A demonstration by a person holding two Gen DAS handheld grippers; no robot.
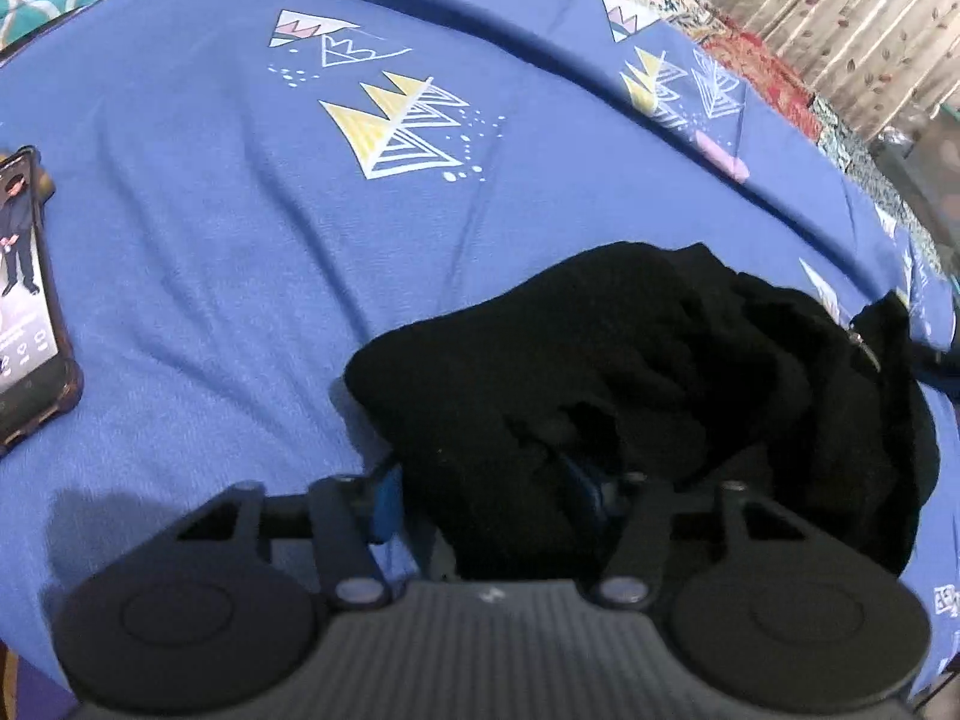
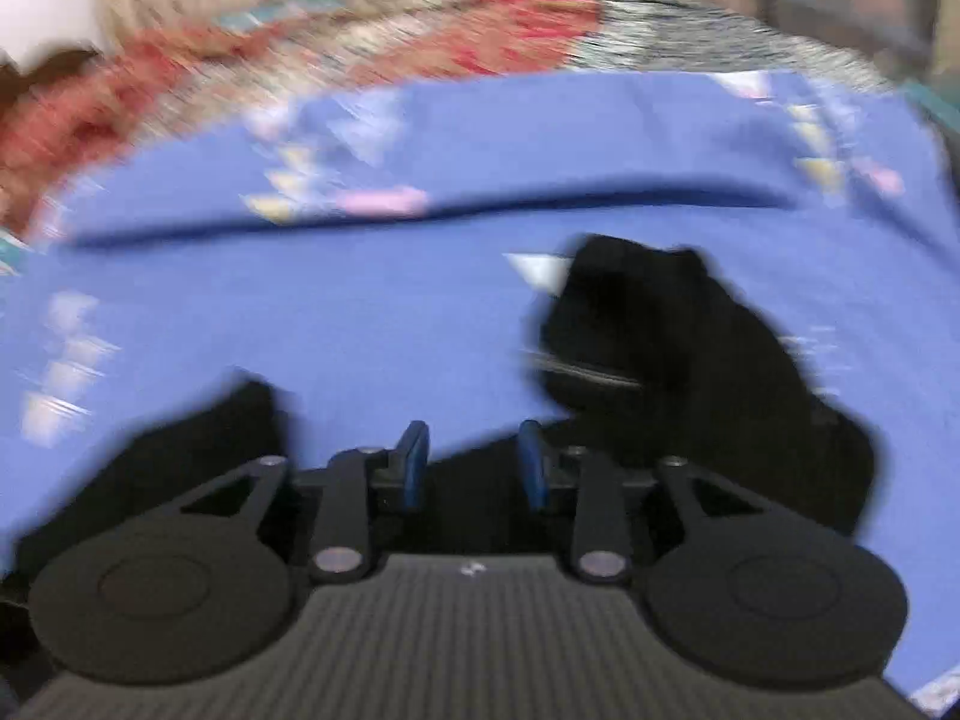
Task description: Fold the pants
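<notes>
On the blue bedsheet (image 1: 210,240), the black pants (image 1: 660,372) are bunched. Cloth lies between the left gripper (image 1: 492,498) jaws; grip cannot be told. The right gripper (image 2: 474,465) is empty, jaws apart. An edge should be taken, then spread flat.

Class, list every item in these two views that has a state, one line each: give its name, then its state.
Black fabric pants: bunched in a heap, not folded, lying on the sheet.
Blue patterned bedsheet: spread out, lightly wrinkled.
Smartphone in a dark case: lying flat, screen lit.
Left gripper: black cloth lies between the jaws; grip unclear.
Right gripper: jaws apart, nothing between them.
</notes>
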